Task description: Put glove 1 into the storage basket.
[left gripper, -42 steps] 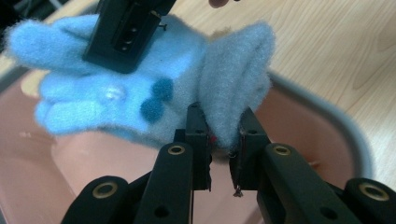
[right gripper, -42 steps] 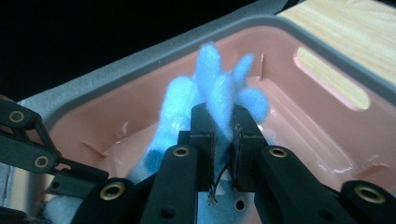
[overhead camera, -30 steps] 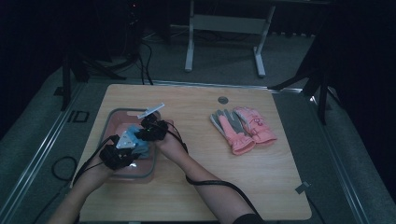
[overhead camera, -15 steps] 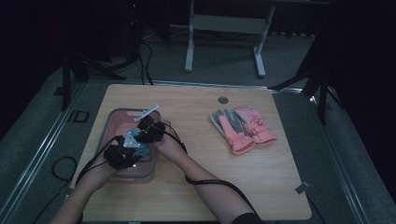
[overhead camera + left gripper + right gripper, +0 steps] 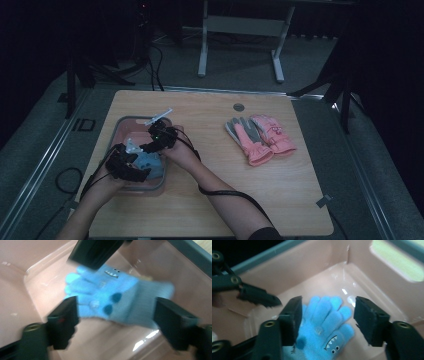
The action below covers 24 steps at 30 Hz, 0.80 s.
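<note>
One pink tub (image 5: 116,131) is seen on the left part of the wooden worktop (image 5: 210,200), and one blue knitted glove (image 5: 148,161) lies flat on its floor. The glove (image 5: 110,298) is marked with a toothed monster face and dark spots, and its grey cuff is seen in the left gripper view. Two tongs are held over the tub, one in each hand. The left tongs (image 5: 131,162) are spread wide, with the glove lying between the jaws, and nothing is gripped by them; in their own view (image 5: 116,320) the picture is blurred. The right tongs (image 5: 149,146) are also held well open above the glove (image 5: 324,327), whose fingers are framed between the two jaws (image 5: 328,317), and nothing is clamped. On the right part of the worktop, well apart from the tub, two pink and grey gloves (image 5: 260,137) are laid side by side, touching.
</note>
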{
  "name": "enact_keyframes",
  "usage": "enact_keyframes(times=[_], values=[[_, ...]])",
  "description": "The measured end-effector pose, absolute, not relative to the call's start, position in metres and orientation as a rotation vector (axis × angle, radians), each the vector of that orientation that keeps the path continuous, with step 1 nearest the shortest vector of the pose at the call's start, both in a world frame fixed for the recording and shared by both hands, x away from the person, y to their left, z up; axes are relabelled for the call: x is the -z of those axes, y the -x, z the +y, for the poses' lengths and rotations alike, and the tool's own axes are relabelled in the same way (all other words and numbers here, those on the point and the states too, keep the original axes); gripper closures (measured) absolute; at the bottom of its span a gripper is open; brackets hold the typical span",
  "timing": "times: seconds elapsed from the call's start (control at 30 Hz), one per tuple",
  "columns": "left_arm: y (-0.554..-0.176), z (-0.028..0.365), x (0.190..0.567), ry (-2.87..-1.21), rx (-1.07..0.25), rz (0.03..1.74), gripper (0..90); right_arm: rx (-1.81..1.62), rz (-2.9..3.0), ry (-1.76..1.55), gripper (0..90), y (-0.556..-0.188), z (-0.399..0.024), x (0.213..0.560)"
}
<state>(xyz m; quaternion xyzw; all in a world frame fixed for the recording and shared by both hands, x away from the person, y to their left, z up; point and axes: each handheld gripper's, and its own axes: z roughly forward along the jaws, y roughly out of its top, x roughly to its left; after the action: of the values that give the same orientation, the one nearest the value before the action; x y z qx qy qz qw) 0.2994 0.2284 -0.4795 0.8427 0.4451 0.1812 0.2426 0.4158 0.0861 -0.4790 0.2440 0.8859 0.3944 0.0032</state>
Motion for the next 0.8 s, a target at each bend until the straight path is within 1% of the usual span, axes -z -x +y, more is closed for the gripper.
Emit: enact_keyframes(times=[0.07, 0.13, 0.27, 0.37, 0.47, 0.63, 0.8], values=[[-0.295, 0.235, 0.477, -2.216, -0.534, 1.255, 14.1, -1.285, 2.765, -0.766, 28.5, -0.417, 0.078, 0.475], [-0.291, 0.241, 0.475, -2.115, -0.559, 1.281, 10.6, -1.356, 2.741, -0.768, 25.9, -0.417, 0.069, 0.471], [-0.282, 0.247, 0.47, -1.977, -0.629, 1.297, 10.2, -1.39, 2.718, -0.726, 18.9, -0.414, 0.057, 0.466], [-0.28, 0.245, 0.467, -1.972, -0.622, 1.28, 10.2, -1.392, 2.711, -0.697, 18.5, -0.411, 0.049, 0.464], [-0.279, 0.238, 0.465, -1.978, -0.643, 1.266, 10.3, -1.422, 2.693, -0.704, 18.3, -0.408, 0.04, 0.462], [-0.276, 0.223, 0.459, -1.955, -0.656, 1.212, 10.8, -1.474, 2.685, -0.709, 14.0, -0.401, 0.02, 0.456], [-0.276, 0.207, 0.447, -1.924, -0.639, 1.154, 10.8, -1.484, 2.658, -0.695, 15.6, -0.393, 0.001, 0.447]])
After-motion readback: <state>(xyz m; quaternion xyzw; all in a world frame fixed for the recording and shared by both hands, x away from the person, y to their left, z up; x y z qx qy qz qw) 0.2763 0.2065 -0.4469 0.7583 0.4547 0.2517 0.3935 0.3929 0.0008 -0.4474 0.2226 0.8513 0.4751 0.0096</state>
